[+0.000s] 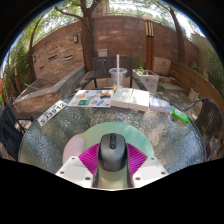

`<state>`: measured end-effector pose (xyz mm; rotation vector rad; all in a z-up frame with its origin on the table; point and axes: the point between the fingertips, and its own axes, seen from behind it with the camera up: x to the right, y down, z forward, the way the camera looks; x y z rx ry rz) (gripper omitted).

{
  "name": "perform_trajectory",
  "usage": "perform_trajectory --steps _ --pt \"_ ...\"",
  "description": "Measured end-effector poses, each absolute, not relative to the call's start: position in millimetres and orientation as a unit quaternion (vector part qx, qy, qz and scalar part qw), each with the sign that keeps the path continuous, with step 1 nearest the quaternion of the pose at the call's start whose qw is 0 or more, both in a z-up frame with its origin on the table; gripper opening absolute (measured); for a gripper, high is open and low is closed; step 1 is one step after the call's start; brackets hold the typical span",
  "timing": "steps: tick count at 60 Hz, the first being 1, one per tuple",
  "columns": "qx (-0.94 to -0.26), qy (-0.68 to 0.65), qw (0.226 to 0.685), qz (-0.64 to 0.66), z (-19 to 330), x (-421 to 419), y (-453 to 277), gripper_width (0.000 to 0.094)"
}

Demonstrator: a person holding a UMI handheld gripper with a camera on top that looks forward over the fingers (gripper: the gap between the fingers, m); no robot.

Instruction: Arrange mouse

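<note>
At the bottom centre of the frame, I am holding a black mouse (112, 152) between the 2 magenta pads (90, 159) of my gripper (112, 160), fingers narrowed until both are pressing its sides. Beneath it a pale round mat (95, 133) is lying on the glass table (45, 140). Papers (110, 98) are sitting higher up, a green object (180, 115) at the right. To do this well, I judge I should be lowering the mouse level onto the mat, then opening gently.

Outdoor patio: brick wall (70, 50), tree trunk (88, 35), round glass table (50, 140), chairs (105, 68).
</note>
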<state>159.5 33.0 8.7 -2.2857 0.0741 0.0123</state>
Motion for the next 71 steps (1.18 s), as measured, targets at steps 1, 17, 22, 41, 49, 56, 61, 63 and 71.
perform_trajectory --steps 1,17,22,41,49,56,61,63,71 --pt "-0.913 0.032 0.408 0.007 1.2 161.9 31.8 0.0402" --pt "-0.909 0.016 0.417 0.001 33.3 163.7 8.3 0.0839" --pt "-0.905 0.017 0.425 -0.007 69.9 159.1 -12.7 0.0862" --pt "-0.889 0.024 0.455 -0.044 179.3 128.3 -148.8 0.0856" --pt "-0.889 0.025 0.454 -0.053 195.1 117.1 -205.9 0.0855" --pt "-0.888 0.022 0.455 -0.060 203.4 111.5 -240.4 0.0855" --pt "-0.889 0.023 0.454 -0.058 204.5 107.9 -254.6 0.0854" --pt "-0.889 0.024 0.453 -0.059 205.4 107.9 -259.9 0.0856" --pt "-0.890 0.023 0.451 -0.064 206.3 108.7 -267.3 0.0856"
